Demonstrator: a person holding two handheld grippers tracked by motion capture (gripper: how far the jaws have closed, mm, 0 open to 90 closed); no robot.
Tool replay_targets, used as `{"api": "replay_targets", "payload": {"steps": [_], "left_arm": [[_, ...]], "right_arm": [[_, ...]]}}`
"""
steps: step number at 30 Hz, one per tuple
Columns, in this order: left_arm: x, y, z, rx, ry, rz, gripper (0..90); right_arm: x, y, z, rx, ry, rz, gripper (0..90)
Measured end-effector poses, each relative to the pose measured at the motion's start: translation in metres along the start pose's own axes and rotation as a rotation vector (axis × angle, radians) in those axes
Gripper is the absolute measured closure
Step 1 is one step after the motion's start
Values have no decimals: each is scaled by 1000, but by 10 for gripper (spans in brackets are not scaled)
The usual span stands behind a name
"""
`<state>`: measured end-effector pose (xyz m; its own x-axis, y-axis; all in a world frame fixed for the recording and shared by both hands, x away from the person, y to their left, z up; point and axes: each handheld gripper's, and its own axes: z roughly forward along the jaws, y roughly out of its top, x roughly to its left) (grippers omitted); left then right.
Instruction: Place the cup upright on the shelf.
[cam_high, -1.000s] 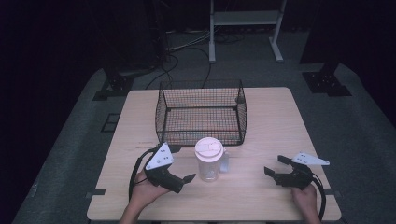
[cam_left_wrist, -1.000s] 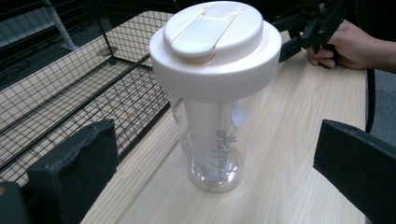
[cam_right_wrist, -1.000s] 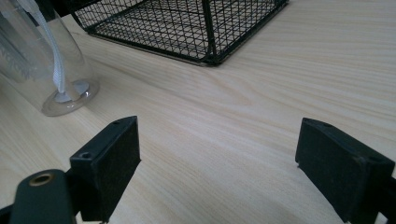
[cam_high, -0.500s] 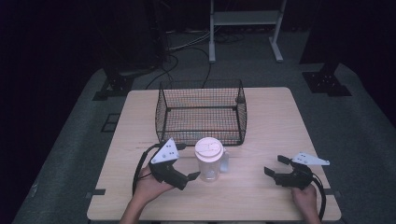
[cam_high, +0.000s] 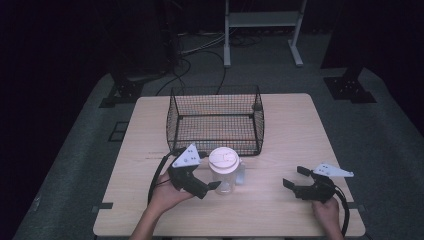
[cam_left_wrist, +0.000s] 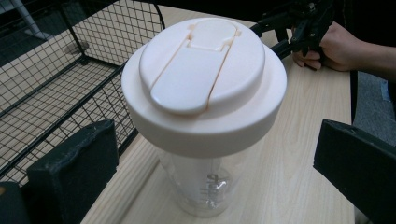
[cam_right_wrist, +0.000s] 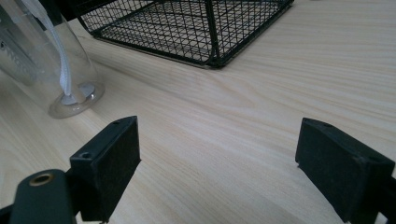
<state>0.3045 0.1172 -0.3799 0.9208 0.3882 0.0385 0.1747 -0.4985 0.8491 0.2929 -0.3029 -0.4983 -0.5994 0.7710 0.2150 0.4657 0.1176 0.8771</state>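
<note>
A clear shaker bottle (cam_high: 224, 172) with a cream flip lid stands upright on the wooden table (cam_high: 300, 135), just in front of a black wire basket (cam_high: 175, 117). My left gripper (cam_high: 214, 177) is at the bottle's left side. In the left gripper view the bottle (cam_left_wrist: 205, 88) stands between the open jaws of that gripper (cam_left_wrist: 215, 158), with a gap on each side. My right gripper (cam_high: 295, 179) rests open near the table's front right, apart from the bottle. In the right gripper view its gripper (cam_right_wrist: 229, 163) holds nothing; the bottle's base (cam_right_wrist: 56, 74) is at the far left.
The basket (cam_right_wrist: 196, 28) looks empty and has an open top. A small clear object (cam_high: 241, 172) stands just right of the bottle. Bare tabletop lies between the two grippers. Beyond the table are dark floor, cables and a metal stand (cam_high: 260, 20).
My left gripper has slid right toward the bottle, and its open jaws now stand on either side of it. The right gripper and the bottle have stayed put.
</note>
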Motion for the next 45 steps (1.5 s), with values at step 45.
{"api": "replay_targets", "payload": {"steps": [45], "left_arm": [[13,22,45,182,-53,-33,31]], "right_arm": [[0,0,0,0,13,0,129]]}}
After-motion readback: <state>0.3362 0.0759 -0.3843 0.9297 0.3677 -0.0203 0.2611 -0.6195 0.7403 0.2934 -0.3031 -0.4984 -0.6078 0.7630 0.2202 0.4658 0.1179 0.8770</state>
